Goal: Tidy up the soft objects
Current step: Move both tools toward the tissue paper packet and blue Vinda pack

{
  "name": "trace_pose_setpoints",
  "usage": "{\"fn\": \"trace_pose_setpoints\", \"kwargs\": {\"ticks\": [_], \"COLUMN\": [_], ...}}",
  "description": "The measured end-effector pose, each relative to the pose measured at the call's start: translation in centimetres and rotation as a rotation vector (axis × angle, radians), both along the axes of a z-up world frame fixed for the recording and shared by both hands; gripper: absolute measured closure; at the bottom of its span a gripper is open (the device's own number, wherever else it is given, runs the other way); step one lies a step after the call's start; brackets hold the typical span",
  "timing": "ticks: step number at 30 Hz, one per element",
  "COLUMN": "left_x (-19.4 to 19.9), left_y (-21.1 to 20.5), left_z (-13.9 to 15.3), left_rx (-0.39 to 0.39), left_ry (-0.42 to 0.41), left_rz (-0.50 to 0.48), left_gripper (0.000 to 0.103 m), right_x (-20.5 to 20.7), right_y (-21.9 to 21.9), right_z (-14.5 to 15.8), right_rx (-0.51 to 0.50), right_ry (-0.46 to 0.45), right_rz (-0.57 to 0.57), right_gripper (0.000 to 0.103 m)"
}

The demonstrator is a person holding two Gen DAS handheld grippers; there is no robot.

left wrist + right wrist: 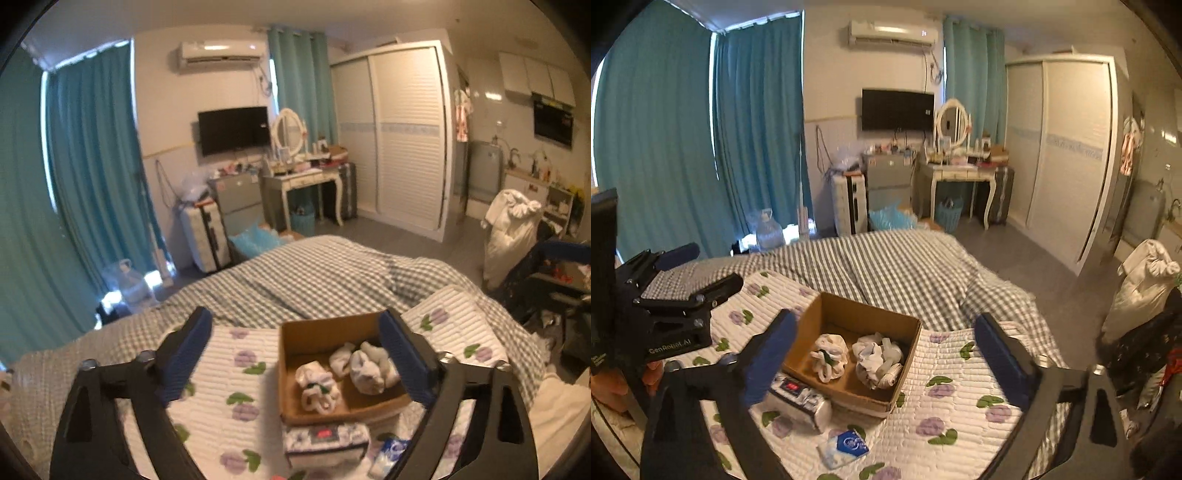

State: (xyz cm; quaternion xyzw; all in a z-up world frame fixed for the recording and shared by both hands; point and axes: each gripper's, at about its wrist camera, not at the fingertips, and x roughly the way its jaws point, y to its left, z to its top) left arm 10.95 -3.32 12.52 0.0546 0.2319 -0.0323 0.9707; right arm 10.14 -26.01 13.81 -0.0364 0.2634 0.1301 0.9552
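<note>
Jaws wide apart — floral quilt [960, 354] beneath, teal curtains [701, 129] beyond.

Bed [894, 258]: grey-and-white checked cover, with a white quilted pad [945, 373] printed in purple flowers and green leaves laid over its near part. On the pad, ahead of and between the right tongs' fingers: one open cardboard box [908, 347]. Touching the box's near side, by the right tongs' left finger, one patterned tissue pack [801, 400]; nearer still, apart from it, one small blue-and-white packet [844, 446].
</note>
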Motion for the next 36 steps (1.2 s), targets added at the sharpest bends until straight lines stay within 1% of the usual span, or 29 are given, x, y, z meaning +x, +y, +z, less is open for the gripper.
{"fn": "trace_pose_setpoints", "kwargs": {"ticks": [2,5,8,10,11,13,15,18,23,28,31,33,36], "left_x": [-2.0,-3.9,-5.4,-5.7,-5.9,-6.4,-6.4,-6.0,-4.5,-3.0,-2.1,-1.7,-1.1], "left_y": [0.1,0.2,0.5,0.6,0.6,0.8,1.1,1.6,1.7,2.0,2.1,2.3,2.6], "left_z": [0.3,-0.1,-1.4,-2.6,-3.2,-4.7,-6.4,-8.9,-13.8,-17.7,-19.7,-20.8,-22.3], "left_rx": [0.012,0.016,0.018,0.045,0.059,0.056,0.034,0.012,0.002,-0.004,-0.004,-0.003,-0.016], "left_ry": [-0.026,-0.02,-0.006,0.006,0.012,0.038,0.073,0.117,0.208,0.278,0.321,0.343,0.377], "left_rz": [0.0,-0.011,-0.009,0.012,0.008,-0.005,-0.012,-0.003,0.009,0.006,0.001,0.0,-0.003], "left_gripper": [0.005,0.005,0.005,0.005,0.005,0.005,0.005,0.005,0.005,0.005,0.005,0.005,0.005], "right_x": [-1.9,-4.2,-5.4,-5.8,-6.0,-6.2,-5.9,-5.0,-2.9,-0.7,0.8,1.6,2.8], "right_y": [-0.2,-0.2,-0.3,-0.3,-0.3,-0.1,0.5,1.3,3.5,5.6,6.7,7.1,7.3], "right_z": [0.8,1.1,-0.1,-1.5,-2.2,-4.5,-7.0,-10.7,-16.7,-22.5,-26.1,-28.1,-29.3], "right_rx": [-0.001,-0.029,-0.037,-0.039,-0.037,-0.036,-0.038,-0.036,-0.058,-0.098,-0.122,-0.133,-0.126], "right_ry": [-0.023,-0.037,-0.013,0.011,0.021,0.056,0.102,0.163,0.257,0.35,0.425,0.481,0.537], "right_rz": [-0.002,-0.009,-0.011,-0.008,-0.007,-0.001,0.023,0.043,0.101,0.152,0.172,0.178,0.175], "right_gripper": [0.0,0.0,0.0,0.0,0.0,0.0,0.0,0.0,0.0,0.0,0.0,0.0,0.0]}}
